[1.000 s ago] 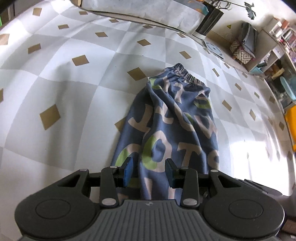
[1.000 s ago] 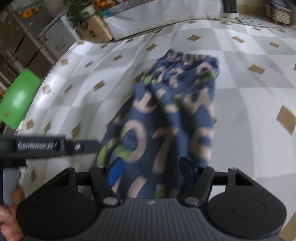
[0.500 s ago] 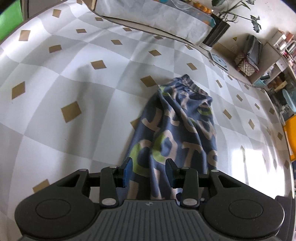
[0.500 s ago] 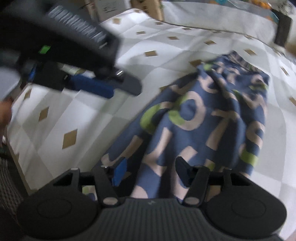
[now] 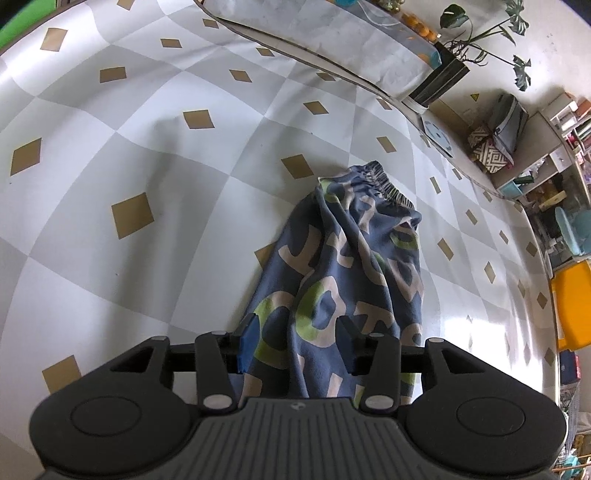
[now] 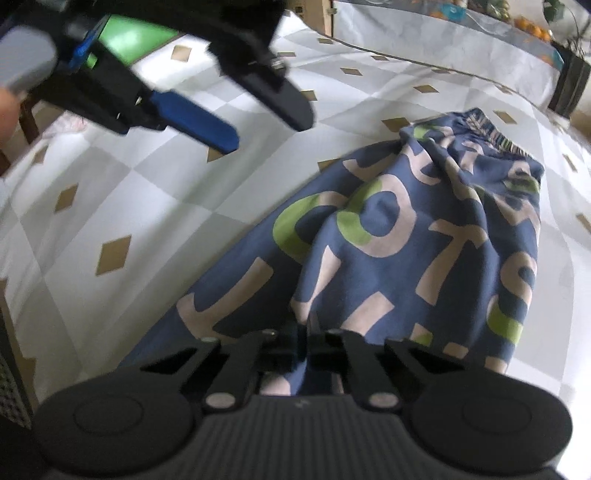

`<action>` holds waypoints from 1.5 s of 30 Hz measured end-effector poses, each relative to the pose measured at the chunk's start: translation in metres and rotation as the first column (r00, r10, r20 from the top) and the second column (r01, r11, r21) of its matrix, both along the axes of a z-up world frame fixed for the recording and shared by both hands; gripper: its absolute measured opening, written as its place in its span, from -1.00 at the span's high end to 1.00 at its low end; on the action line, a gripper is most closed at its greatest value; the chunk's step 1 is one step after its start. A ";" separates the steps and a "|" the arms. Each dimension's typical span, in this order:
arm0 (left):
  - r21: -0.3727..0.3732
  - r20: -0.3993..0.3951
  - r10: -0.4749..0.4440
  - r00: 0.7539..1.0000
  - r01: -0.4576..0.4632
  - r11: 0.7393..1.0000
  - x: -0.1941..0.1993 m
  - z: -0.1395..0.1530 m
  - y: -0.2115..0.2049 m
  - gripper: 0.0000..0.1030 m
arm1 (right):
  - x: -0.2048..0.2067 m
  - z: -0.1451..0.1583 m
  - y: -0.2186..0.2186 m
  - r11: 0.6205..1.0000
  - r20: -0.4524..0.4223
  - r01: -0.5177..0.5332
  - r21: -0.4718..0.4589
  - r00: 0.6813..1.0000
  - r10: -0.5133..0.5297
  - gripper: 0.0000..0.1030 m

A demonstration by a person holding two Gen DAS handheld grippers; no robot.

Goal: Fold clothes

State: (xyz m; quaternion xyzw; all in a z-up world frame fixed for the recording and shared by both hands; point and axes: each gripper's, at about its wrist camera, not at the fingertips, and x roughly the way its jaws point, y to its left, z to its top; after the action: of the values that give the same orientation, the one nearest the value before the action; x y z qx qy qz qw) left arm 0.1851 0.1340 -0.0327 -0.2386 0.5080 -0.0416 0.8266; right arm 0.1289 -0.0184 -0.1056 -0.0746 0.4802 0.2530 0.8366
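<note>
Blue letter-print trousers [image 5: 354, 266] are lying stretched across a tiled floor [image 5: 147, 155]. The right gripper [image 6: 304, 343] is pinching their near hem, seemingly tight though blurred, its jaws having just closed. The left gripper [image 5: 295, 339] is hanging released, its jaws having just been opening with cloth between them.

Looks like a lived-in home room, not a lab: work surface is a table w/ a grey-white checked tablecloth [image 5: 207, 206] w/ tan diamonds. Beyond the cloth's far edge: leafy potted plant [image 5: 476, 33] against a white wall, right of it a patterned cushion [image 5: 487, 155]. Further right: cluttered shelves [image 5: 569, 125] and a yellow bin [image 5: 572, 306].
</note>
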 end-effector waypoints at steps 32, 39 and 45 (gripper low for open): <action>-0.313 -0.141 0.038 0.989 -0.081 0.946 0.019 -0.049 -0.030 -0.13 | 0.007 0.039 -0.081 0.911 -0.134 0.099 0.400 0.990 -0.049 0.94; -0.275 -0.138 0.039 0.990 -0.076 0.958 0.021 -0.051 -0.035 -0.13 | 0.007 0.042 -0.080 0.906 -0.132 0.093 0.413 0.990 -0.041 0.94; -0.273 -0.116 0.048 0.992 -0.078 0.959 0.021 -0.052 -0.039 0.52 | 0.008 0.043 -0.078 0.903 -0.139 0.094 0.420 0.990 -0.039 0.94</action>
State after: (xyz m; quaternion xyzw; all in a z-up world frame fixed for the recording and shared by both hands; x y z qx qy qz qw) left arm 0.2062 0.0946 -0.0847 -0.3699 0.5331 -0.0728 0.7574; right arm 0.1368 -0.0967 -0.0629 0.1421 0.4680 0.3270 0.8086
